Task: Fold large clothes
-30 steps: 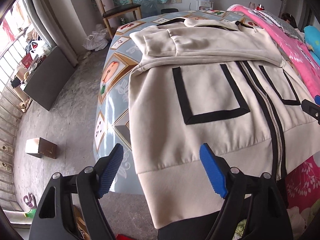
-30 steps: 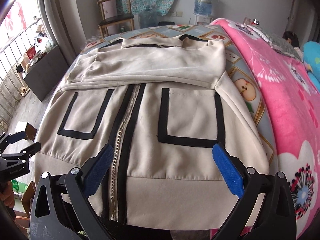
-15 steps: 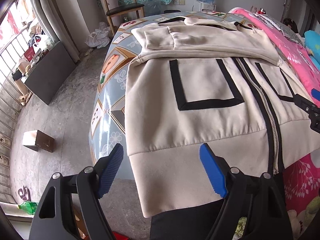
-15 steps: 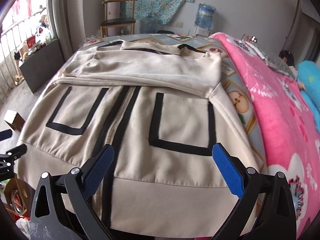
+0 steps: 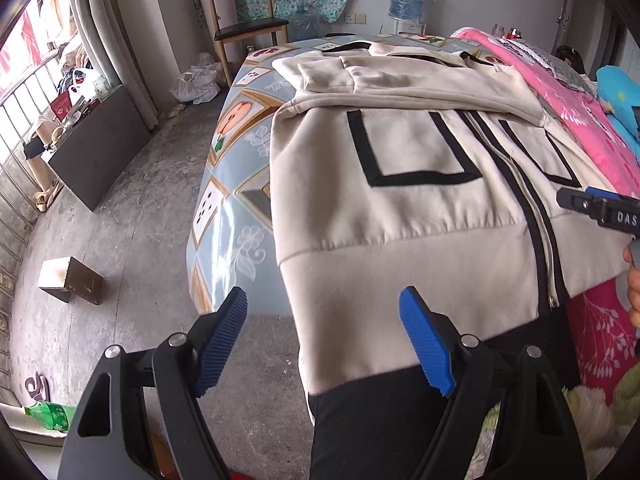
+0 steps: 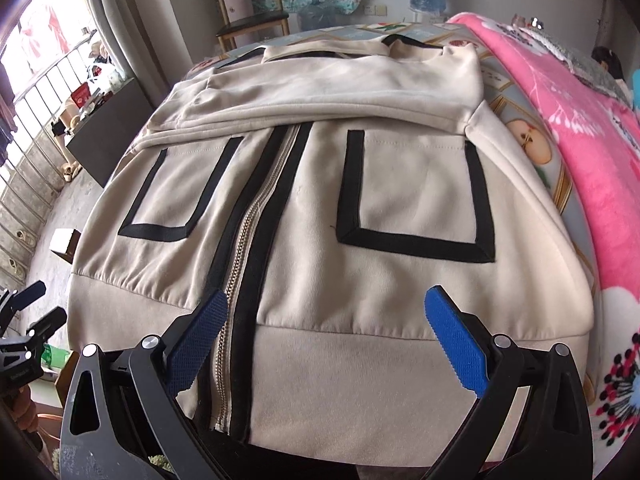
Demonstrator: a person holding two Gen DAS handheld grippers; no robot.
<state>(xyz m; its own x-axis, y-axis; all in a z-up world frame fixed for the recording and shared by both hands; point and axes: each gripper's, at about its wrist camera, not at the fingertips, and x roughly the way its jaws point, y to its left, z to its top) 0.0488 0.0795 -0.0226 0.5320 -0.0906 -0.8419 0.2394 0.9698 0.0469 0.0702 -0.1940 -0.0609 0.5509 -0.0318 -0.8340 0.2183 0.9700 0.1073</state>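
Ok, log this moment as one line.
jacket: zipped, sleeves folded across chest, hem overhanging bed edge | left gripper: open over hem | right gripper: open over hem

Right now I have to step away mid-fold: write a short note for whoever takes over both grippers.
Left gripper: open, holding nothing, above the jacket's bottom-left corner.
Right gripper: open, holding nothing, above the hem beside the zipper.
Jacket: cream with black trim, front up, zipped, on the patterned table cover; hem hangs over the near edge.
Done: sleeves folded across the chest.
Left: likely grip the hem at both sides and fold it up towards the collar.
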